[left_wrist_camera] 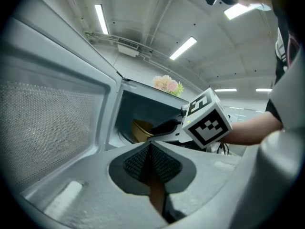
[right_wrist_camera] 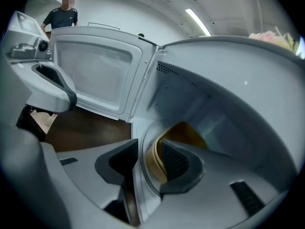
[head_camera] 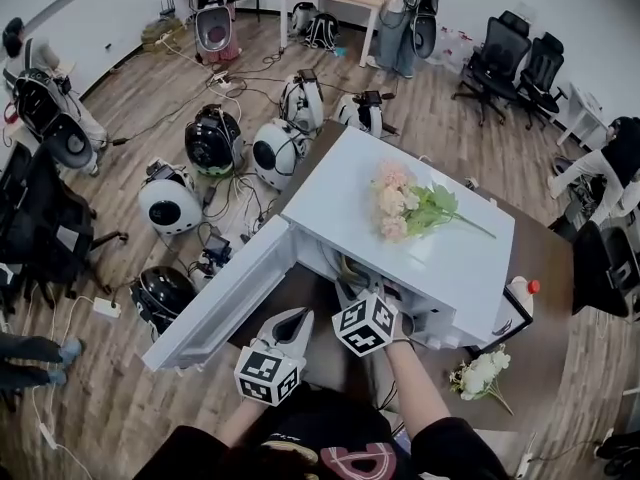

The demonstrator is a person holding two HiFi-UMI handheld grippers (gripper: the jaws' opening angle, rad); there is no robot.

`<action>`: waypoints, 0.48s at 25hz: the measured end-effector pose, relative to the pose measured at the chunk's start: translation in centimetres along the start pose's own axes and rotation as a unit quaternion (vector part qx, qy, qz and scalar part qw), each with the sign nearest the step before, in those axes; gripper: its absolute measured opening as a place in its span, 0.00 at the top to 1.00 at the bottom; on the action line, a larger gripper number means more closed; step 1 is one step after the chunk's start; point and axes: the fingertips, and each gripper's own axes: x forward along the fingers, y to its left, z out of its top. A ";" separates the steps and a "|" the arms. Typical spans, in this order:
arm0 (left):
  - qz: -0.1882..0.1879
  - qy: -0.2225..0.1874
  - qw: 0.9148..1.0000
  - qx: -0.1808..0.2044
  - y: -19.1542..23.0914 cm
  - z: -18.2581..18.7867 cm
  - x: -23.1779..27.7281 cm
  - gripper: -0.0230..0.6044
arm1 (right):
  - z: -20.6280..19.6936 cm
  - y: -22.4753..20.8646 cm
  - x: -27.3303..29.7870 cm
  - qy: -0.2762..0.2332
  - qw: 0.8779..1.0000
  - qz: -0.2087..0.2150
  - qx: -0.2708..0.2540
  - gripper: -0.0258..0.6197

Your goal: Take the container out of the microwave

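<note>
reaching into the microwave (head_camera: 345, 193), right tool (right_wrist_camera: 148, 152) gapes astride the upright container's (right_wrist_camera: 185, 131) rim; left tool (left_wrist_camera: 150, 149) closed.

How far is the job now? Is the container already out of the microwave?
Done: the door stands open. In hand: the right tongs, open, straddle the rim of the container inside the microwave. Left: close on it and carry it out.

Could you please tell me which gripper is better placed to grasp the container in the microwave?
The right gripper: its open jaws straddle the rim of the container inside the microwave; the left gripper is shut, outside by the door.
</note>
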 end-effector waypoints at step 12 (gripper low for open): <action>0.005 0.000 1.000 -0.004 1.1 0.0 -0.4 0.95 | -1.8 -0.2 2.2 0.055 0.996 0.009 -0.069 0.78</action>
